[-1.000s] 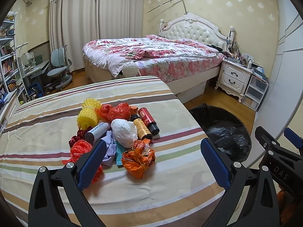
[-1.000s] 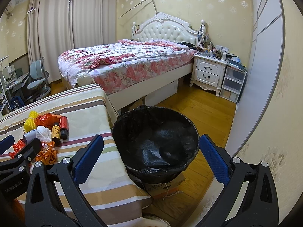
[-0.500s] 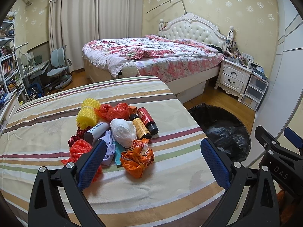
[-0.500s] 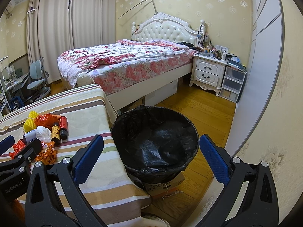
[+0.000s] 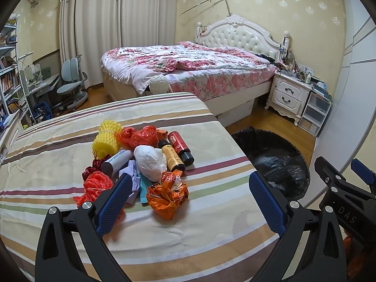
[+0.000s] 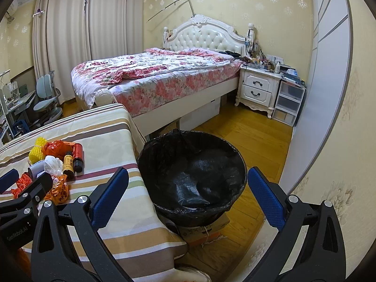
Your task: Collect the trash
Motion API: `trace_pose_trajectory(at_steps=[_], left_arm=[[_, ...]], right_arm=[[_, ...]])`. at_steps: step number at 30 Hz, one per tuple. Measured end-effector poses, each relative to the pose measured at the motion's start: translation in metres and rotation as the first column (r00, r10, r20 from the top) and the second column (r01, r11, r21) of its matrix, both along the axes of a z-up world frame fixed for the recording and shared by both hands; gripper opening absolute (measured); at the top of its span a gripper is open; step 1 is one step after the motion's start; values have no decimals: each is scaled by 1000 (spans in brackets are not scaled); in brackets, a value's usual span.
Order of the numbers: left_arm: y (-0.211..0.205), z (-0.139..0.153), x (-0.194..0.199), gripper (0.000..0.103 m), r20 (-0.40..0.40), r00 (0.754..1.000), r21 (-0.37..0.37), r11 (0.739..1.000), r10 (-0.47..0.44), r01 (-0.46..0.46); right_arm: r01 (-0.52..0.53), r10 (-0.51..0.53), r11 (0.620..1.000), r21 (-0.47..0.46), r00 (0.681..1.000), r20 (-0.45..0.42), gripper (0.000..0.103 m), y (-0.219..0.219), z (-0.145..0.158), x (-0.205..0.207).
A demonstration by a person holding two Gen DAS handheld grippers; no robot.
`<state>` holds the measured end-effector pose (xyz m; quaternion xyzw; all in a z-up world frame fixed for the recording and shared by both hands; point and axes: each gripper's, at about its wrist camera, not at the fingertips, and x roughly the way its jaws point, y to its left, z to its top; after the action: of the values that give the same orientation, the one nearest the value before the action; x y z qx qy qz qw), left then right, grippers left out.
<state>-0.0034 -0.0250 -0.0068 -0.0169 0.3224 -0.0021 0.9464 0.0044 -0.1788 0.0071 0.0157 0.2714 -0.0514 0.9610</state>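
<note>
While both tongs gape wide and empty, the trash pile crowds the striped table beside the bin.

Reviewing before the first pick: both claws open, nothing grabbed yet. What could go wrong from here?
1. The trash pile is tightly packed: closing the left claw on the orange bag may drag or snag neighbours.
2. The two bottles lie on their sides, so a nudge could roll them toward the table edge.
3. The bin sits below the table edge, beside it; releasing light bags early could drop them on the floor.
</note>
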Motion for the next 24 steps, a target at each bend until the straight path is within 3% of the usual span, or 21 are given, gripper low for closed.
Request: trace_pose_trajectory(at_steps=[10,20,24], left_arm=[[0,-2,0,96,-13,1000,-4,1000,-14,14],[27,5,-11,94,-10,1000,19,1000,17,-16],[49,7,-17,90,-12,999,37,998,53,-52]], right_arm=[[-5,5,1000,0,1000,-7,99,-3,-4,-2],[-49,49,999,8,998,-45,98,15,-14,-2],[-86,86,996,10,994,-67,86,28,-13,1]])
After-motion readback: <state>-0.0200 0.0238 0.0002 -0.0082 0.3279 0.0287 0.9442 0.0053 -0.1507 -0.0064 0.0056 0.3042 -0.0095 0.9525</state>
